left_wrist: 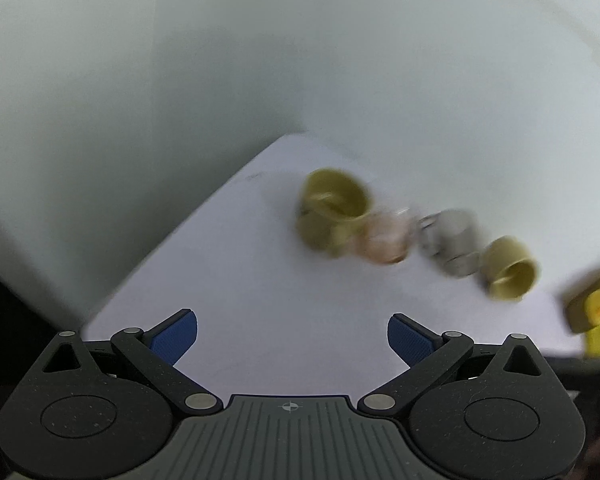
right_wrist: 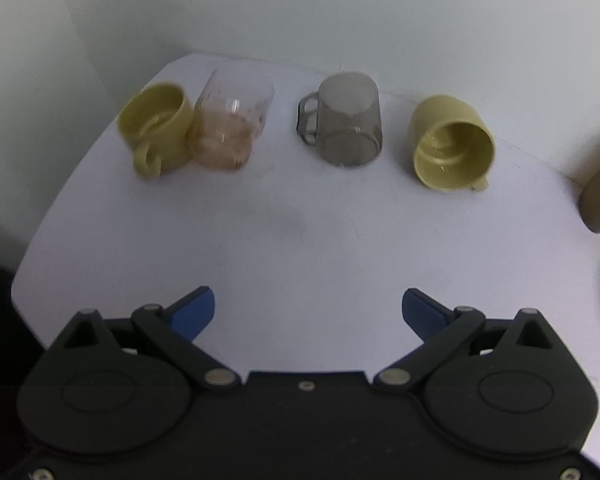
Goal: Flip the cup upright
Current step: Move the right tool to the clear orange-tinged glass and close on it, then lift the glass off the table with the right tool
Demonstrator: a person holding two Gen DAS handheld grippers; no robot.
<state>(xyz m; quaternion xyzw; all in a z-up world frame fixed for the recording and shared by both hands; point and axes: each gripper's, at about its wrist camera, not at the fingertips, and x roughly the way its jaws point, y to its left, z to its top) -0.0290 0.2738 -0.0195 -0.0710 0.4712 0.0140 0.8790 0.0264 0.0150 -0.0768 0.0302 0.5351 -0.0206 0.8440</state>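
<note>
Both tools, left tool (left_wrist: 292,336) and right tool (right_wrist: 308,312), hang spread and empty above the white worktop (right_wrist: 300,248). Beyond them, a yellow cup (right_wrist: 452,146) lies on its side beside an upside-down grey mug (right_wrist: 350,120).

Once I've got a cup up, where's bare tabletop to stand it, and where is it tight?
Free: the wide bare stretch of table between the right hand-held gripper and the cup row. Smaller gaps flank the grey mug. Crowded: far left, where the left yellow mug touches the clear cup; the right yellow mug nears objects at the right edge.
</note>
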